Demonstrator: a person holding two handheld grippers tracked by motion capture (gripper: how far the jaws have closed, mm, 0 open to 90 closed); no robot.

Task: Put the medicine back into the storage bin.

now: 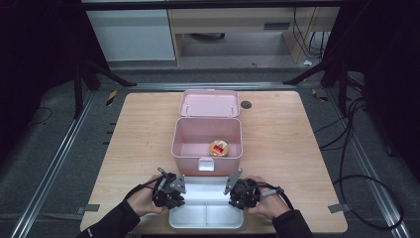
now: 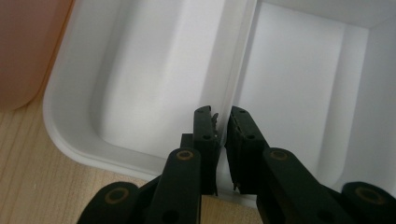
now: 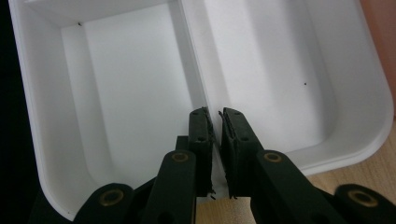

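A white tray point(image 1: 223, 218) with a middle dividing wall lies at the table's front edge. My left gripper point(image 1: 179, 195) is at the tray's left end and my right gripper point(image 1: 233, 195) at its right end, each held by a hand. In the left gripper view, the left gripper point(image 2: 222, 114) has its jaws closed on the tray's dividing wall point(image 2: 238, 56) where it meets the rim. In the right gripper view, the right gripper point(image 3: 214, 114) pinches the same dividing wall point(image 3: 189, 42) from the opposite side. Both tray compartments are bare.
Just behind the tray stands an open pink box point(image 1: 181, 144) with its lid point(image 1: 209, 103) folded back. Inside it lies a round orange item with a red label point(image 1: 219, 148). A small dark disc point(image 1: 245, 104) sits in the tabletop at the far right of the lid.
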